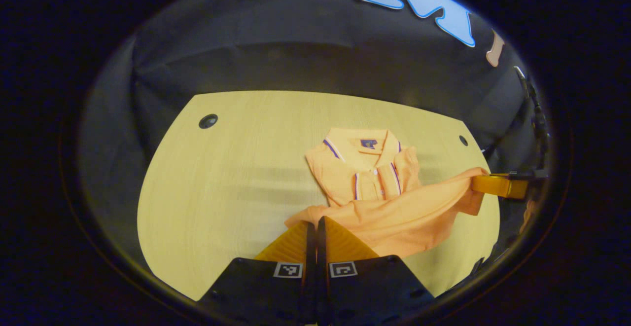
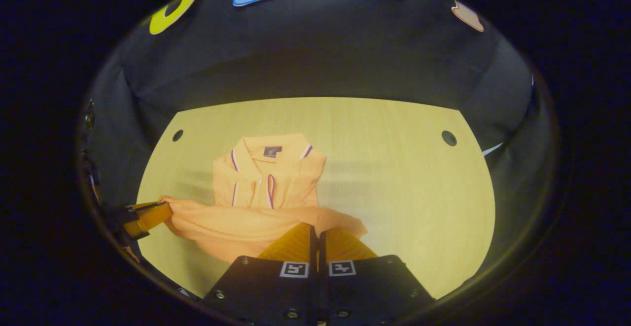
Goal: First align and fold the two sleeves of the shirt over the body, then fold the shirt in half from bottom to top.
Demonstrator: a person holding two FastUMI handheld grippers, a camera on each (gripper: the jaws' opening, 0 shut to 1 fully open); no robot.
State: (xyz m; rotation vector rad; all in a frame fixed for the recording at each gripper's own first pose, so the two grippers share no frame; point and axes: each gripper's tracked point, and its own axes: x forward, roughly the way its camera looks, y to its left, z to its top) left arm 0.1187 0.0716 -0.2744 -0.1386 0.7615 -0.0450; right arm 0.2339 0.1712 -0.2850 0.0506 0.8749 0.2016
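A: Left gripper (image 1: pixel 315 227) sits nearest in the left gripper view, jaws pressed together with the shirt's (image 1: pixel 374 188) bottom hem pinched between them at one corner.

B: And the other side?

A: Right gripper (image 2: pixel 315 232) does the same in the right gripper view: jaws closed on the opposite hem corner. Each one also shows at the edge of the other's view, cloth pulled taut toward it.

B: Why hold it like that?

A: Two corner grips keep the hem straight and lifted, so it can travel up toward the collar (image 2: pixel 270 149) as one edge. Looks like the bottom-to-top fold is underway; sleeves appear already tucked over the body.

B: Where's the shirt?

A: Upper body lies flat on the bench (image 2: pixel 404 178), collar at the far end, lower part raised off the wood.

B: Count?

A: One shirt, two grippers, one bench, two round holes (image 2: pixel 448 138) at its far corners.
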